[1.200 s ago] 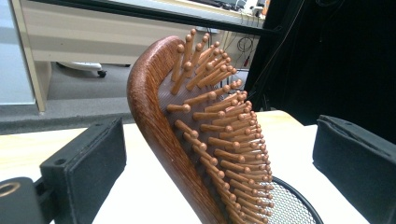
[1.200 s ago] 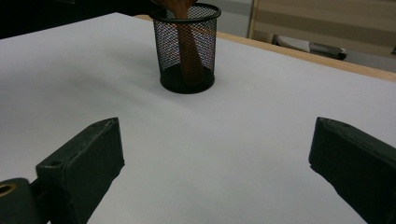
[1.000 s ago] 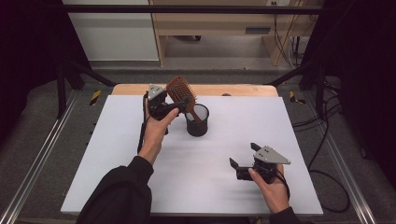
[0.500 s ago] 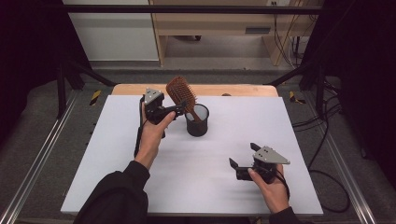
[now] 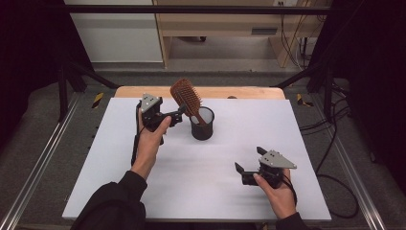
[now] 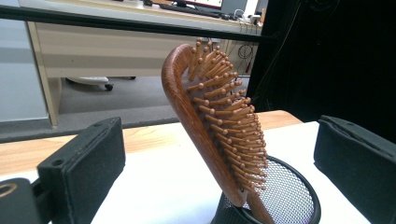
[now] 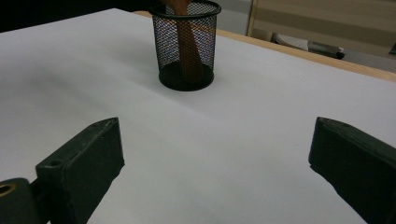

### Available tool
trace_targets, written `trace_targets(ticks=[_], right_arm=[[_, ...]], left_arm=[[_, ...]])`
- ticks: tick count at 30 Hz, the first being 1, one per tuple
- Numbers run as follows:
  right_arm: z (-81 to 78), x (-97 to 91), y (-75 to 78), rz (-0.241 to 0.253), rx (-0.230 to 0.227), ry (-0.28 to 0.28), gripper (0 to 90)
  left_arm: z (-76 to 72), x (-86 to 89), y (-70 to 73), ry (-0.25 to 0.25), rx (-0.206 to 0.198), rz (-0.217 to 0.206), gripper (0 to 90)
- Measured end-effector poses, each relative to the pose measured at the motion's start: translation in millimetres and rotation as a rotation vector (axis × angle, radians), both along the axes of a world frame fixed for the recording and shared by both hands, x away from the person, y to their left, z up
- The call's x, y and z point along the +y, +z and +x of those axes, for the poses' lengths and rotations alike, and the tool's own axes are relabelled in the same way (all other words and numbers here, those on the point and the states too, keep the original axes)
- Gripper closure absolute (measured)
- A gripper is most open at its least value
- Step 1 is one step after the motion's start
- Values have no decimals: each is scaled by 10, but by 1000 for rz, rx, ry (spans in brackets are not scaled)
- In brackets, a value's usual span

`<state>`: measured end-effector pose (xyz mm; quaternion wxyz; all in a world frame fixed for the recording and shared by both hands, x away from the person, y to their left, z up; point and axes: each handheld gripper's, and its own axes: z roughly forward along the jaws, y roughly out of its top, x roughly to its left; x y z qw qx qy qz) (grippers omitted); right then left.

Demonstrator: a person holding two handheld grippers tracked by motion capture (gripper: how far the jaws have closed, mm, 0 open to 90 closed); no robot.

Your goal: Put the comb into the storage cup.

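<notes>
White table (image 5: 119,177) — one black mesh cup (image 5: 202,128) standing on it.

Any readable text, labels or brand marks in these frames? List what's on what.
None readable. The hairbrush, the mesh cup, the white table and both claws, left and right, carry no visible print. The yellow-black floor marker shows stripes, no words.

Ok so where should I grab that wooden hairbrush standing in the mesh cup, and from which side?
Probably by the head of the hairbrush, since its handle sits down inside the mesh cup. Close the left gripper across the paddle's narrow wooden edges, coming from its smooth back side; the bristles face away and the brush leans.
</notes>
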<state>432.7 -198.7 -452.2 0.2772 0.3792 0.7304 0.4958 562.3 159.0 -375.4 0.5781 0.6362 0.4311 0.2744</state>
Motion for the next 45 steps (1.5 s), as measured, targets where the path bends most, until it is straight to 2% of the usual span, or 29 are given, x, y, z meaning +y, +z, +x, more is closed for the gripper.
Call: trace_targets(ticks=[9,26,41,45], right_arm=[[-2,1,-1,-7,0,-1,35],[-5,-7,8,10,0,6,33],[-9,-16,41,21,-10,5,33],[-16,-26,51,24,-13,11,33]], left_arm=[[-74,28,-30,-4,-16,19,25],[-256,97,42,-18,-56,39,25],[-505,429,145,4,-61,66,23],[-593,546,184,-13,-69,58,24]])
